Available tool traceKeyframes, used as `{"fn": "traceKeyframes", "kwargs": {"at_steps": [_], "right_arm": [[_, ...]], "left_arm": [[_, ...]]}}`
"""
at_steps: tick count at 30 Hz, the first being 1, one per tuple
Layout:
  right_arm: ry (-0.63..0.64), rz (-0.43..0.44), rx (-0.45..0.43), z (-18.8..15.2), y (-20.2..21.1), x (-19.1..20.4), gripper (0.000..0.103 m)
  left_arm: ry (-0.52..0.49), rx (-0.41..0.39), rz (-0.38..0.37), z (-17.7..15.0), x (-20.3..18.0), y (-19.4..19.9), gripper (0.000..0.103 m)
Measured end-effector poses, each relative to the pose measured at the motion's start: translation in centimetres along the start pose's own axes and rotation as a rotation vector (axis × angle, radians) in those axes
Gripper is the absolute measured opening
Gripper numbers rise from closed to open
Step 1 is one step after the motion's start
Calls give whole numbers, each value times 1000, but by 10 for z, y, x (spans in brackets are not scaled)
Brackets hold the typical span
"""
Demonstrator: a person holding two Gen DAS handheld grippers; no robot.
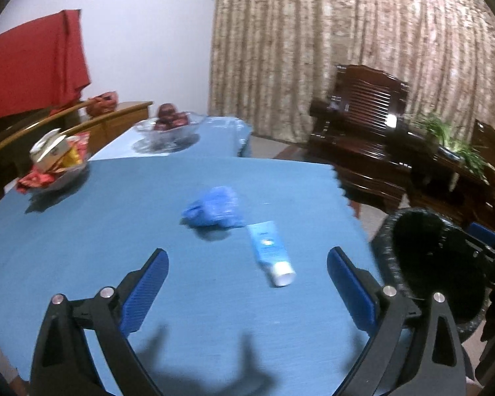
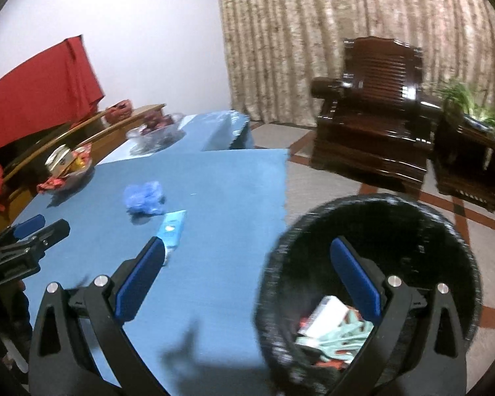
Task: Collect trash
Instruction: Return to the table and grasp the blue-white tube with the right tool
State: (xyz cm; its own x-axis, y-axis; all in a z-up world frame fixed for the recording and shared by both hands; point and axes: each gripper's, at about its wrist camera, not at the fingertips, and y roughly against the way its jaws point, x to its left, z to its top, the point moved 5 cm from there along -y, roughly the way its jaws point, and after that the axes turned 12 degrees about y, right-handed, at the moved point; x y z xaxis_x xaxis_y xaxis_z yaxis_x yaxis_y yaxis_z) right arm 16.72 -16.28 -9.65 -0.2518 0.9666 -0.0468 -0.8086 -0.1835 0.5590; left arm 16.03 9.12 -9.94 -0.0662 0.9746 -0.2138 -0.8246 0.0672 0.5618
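A crumpled blue plastic piece [image 1: 213, 208] [image 2: 145, 198] and a light blue tube with a white cap [image 1: 270, 252] [image 2: 172, 229] lie on the blue tablecloth [image 1: 115, 217] [image 2: 221, 198]. My left gripper [image 1: 247, 265] is open and empty above the cloth, with the tube between its fingers' line of sight. My right gripper [image 2: 247, 254] is open and empty, its right finger over the black trash bin [image 2: 452, 231] [image 1: 384, 257]. The bin stands off the table's right edge and holds a white box [image 2: 323, 316] and pale green scraps. The left gripper also shows at the left of the right wrist view [image 2: 33, 231].
A glass bowl of snack packets [image 1: 54, 161] [image 2: 69, 166] and a glass bowl of dark red fruit [image 1: 168, 125] [image 2: 155, 127] stand at the far left of the table. Dark wooden armchairs [image 1: 363, 118] [image 2: 376, 112] and a potted plant [image 2: 472, 105] stand beyond on the right.
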Motion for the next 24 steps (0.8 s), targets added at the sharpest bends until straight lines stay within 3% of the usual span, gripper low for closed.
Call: {"fn": "traceKeyframes", "kwargs": {"at_steps": [12,24], "right_arm": [[85,107,1,26,-60,81,98],[85,100,68,11,-134,114,97]], "left_arm": [[64,-10,81,4,69,-9,95],[74,12,117,-3,103,-41,95]]}}
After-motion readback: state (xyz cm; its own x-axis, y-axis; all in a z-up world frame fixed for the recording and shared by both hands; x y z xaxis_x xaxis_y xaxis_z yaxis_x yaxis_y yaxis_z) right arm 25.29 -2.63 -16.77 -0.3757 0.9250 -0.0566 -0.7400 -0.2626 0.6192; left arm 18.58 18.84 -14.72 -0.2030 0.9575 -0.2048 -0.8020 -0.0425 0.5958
